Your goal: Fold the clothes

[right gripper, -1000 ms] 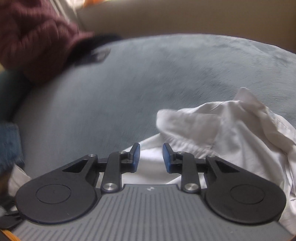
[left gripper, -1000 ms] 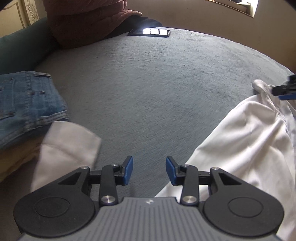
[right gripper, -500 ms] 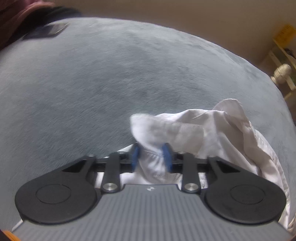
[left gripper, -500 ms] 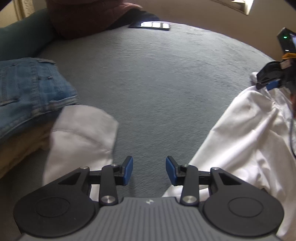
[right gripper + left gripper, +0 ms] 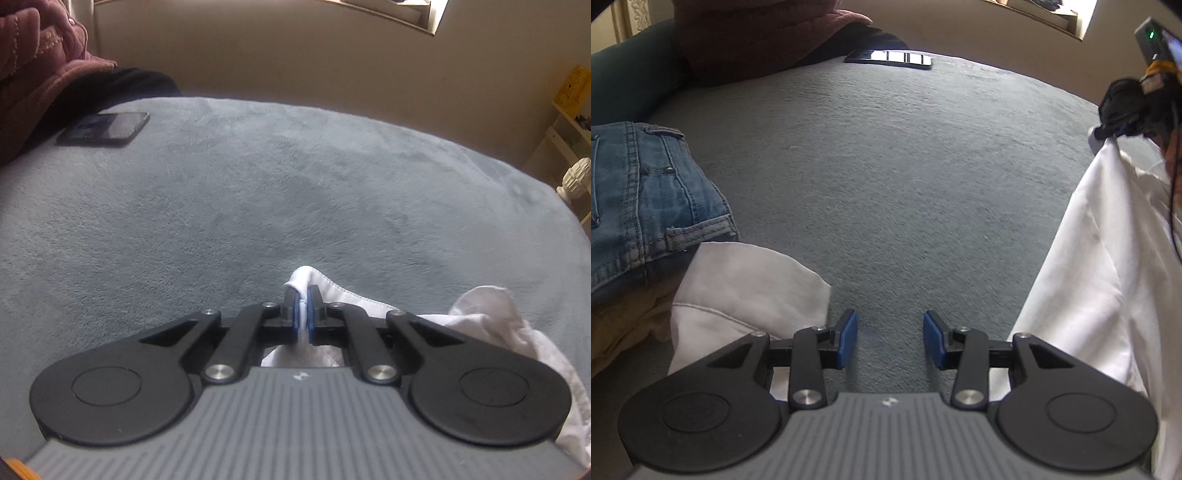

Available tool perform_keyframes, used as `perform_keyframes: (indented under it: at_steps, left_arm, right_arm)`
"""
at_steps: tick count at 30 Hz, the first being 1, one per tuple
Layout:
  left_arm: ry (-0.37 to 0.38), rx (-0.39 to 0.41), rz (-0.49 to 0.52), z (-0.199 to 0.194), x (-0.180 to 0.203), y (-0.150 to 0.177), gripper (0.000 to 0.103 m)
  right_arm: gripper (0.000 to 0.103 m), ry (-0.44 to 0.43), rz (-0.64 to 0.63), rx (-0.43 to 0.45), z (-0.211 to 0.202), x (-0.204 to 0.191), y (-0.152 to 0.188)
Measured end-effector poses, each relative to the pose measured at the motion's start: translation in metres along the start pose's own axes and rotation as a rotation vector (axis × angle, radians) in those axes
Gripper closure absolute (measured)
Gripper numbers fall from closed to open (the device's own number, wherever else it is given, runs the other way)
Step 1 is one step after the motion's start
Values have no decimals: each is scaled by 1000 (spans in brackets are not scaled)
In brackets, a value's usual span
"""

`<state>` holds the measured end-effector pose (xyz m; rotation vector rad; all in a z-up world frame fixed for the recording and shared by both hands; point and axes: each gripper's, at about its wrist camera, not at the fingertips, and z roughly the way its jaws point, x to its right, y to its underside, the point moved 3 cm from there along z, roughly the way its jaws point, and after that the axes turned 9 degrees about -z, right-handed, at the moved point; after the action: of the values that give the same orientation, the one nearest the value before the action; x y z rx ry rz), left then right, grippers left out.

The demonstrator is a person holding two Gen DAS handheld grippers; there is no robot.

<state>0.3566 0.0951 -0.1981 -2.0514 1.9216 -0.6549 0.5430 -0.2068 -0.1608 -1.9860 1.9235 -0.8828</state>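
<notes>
On the grey plush bed cover (image 5: 886, 177), folded blue denim jeans (image 5: 646, 199) are seen at nine o'clock, a black phone (image 5: 888, 58) at twelve, a white cotton shirt (image 5: 1100, 266) at three.

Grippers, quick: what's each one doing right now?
Left gripper: open, empty, over the blanket.
Right gripper: shut on the white shirt.

A dark phone (image 5: 105, 127) lies on the grey blanket (image 5: 258, 192).
</notes>
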Motion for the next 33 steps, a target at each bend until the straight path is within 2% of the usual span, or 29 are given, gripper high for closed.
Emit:
perform_keyframes:
  at_steps: [6,8,10,12,18,20,23,27,31,33]
  left_arm:
    - [-17,17,-22,0,-6,-1,61]
    - [-29,24,-30,-3,-6,1,61]
    - [-46,30,-39,-5,-5,1,60]
    - [-66,41,-51,-6,-4,1,59]
    - [-151,106,-106,-18,1,0,59]
    - [-181,146,-128,-26,6,-1,59]
    - [-205,205,-133,-39,21,1,56]
    - [-193,248,-101,-48,49,8,56]
    - [-155,279,-77,-57,75,25,55]
    - [-121,297,-52,-57,89,34,55]
  right_arm:
    - [97,-48,25,-18,28,-5,5]
    - [87,-88,52,-37,35,-3,5]
    - [67,-116,106,-33,36,5,3]
    - [51,-159,165,-4,31,17,2]
    - [34,-285,389,120,2,79,15]
    - [32,-309,452,146,-12,108,30]
    - [32,-333,515,138,-25,148,62]
    - [32,-371,565,101,-38,192,112]
    - [32,-434,544,80,-51,205,161]
    - [32,-477,516,90,-56,199,174]
